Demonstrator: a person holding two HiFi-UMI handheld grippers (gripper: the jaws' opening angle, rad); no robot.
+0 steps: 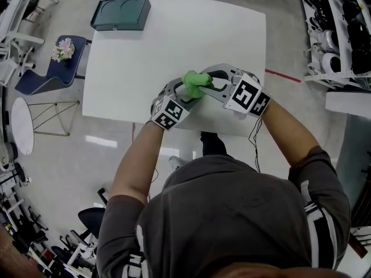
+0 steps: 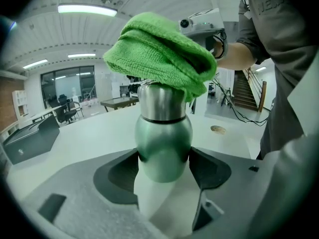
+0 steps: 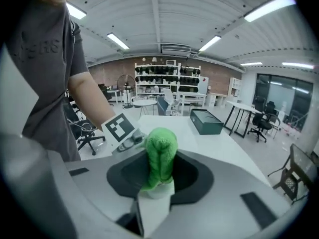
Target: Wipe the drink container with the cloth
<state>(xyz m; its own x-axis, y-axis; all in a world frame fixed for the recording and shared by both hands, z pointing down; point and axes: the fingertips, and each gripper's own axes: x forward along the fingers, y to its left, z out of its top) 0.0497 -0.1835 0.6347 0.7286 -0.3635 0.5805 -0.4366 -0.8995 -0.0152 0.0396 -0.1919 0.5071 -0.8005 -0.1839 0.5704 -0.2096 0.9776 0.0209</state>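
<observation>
A metal drink bottle (image 2: 163, 138) with a green body and silver neck stands upright between the jaws of my left gripper (image 2: 163, 159), which is shut on its lower body. A folded green cloth (image 2: 159, 56) lies over the bottle's top. My right gripper (image 3: 159, 176) is shut on that cloth (image 3: 160, 156) and presses it down from above. In the head view both grippers meet near the front edge of the white table (image 1: 220, 33): left gripper (image 1: 183, 95), right gripper (image 1: 207, 83), cloth (image 1: 196, 81). The bottle is hidden under the cloth there.
A dark green box (image 1: 120, 13) sits at the table's far left corner. A small round object (image 2: 218, 129) lies on the tabletop to the right of the bottle. A blue chair with flowers (image 1: 58, 57) stands left of the table, shelving (image 1: 339, 33) to the right.
</observation>
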